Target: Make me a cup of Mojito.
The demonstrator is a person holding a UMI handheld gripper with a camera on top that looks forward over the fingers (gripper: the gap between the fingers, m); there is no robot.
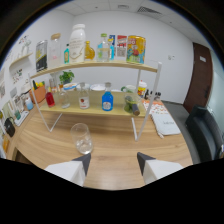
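My gripper [113, 162] is open above the wooden table [115, 145], and nothing sits between its two fingertips [83, 161]. A clear stemless glass [81, 138] stands on the table just ahead of the left finger, slightly to its left. Beyond it a two-tier wooden shelf [95, 109] holds bottles: a blue-liquid bottle [107, 100], a clear bottle with a red label [83, 97], a small red bottle [50, 98] and a jar with green contents [131, 104]. The top tier carries a tall white bottle [76, 44], cans and cartons [135, 49].
A small green plant [66, 77] stands at the shelf's left. A booklet [165, 122] lies on the table to the right of the shelf. A dark chair [205, 131] sits beyond the table's right edge, with a brown door [200, 75] behind it.
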